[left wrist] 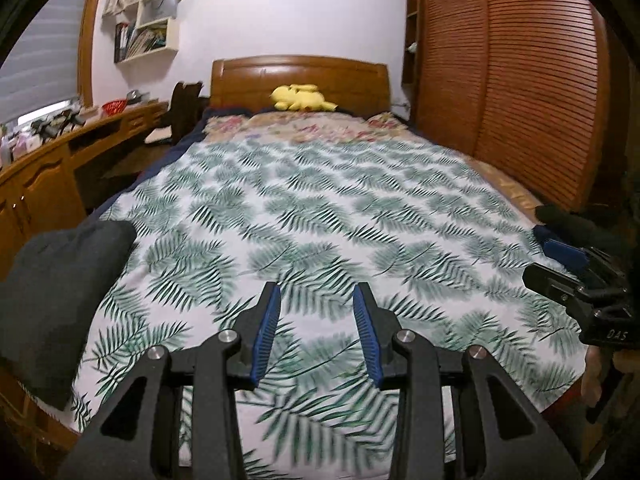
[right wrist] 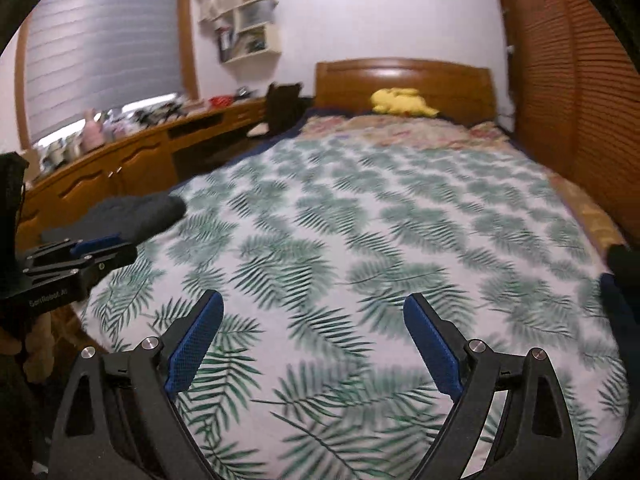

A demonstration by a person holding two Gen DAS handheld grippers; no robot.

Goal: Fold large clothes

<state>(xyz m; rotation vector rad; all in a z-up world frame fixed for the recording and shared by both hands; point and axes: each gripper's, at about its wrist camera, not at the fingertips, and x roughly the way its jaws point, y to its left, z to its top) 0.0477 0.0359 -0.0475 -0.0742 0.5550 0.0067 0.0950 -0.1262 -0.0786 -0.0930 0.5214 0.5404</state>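
A dark grey garment (left wrist: 60, 280) lies bunched at the left edge of the bed, on the leaf-print sheet (left wrist: 320, 208). In the right wrist view the garment (right wrist: 132, 212) sits just beyond my left gripper (right wrist: 120, 246). My left gripper (left wrist: 316, 296) hovers over the foot of the bed, open, with only sheet showing between its blue pads. My right gripper (right wrist: 312, 304) is open wide over the sheet (right wrist: 360, 220), also with nothing in it. From the left wrist view my right gripper (left wrist: 548, 260) shows at the right edge, next to a dark cloth (left wrist: 568, 220).
A yellow plush toy (left wrist: 300, 98) lies by the wooden headboard (left wrist: 300, 76). A long wooden desk (right wrist: 132, 160) with clutter runs along the left side. Slatted wardrobe doors (left wrist: 500, 80) stand close on the right. A dark chair (right wrist: 282, 108) stands near the bed's head.
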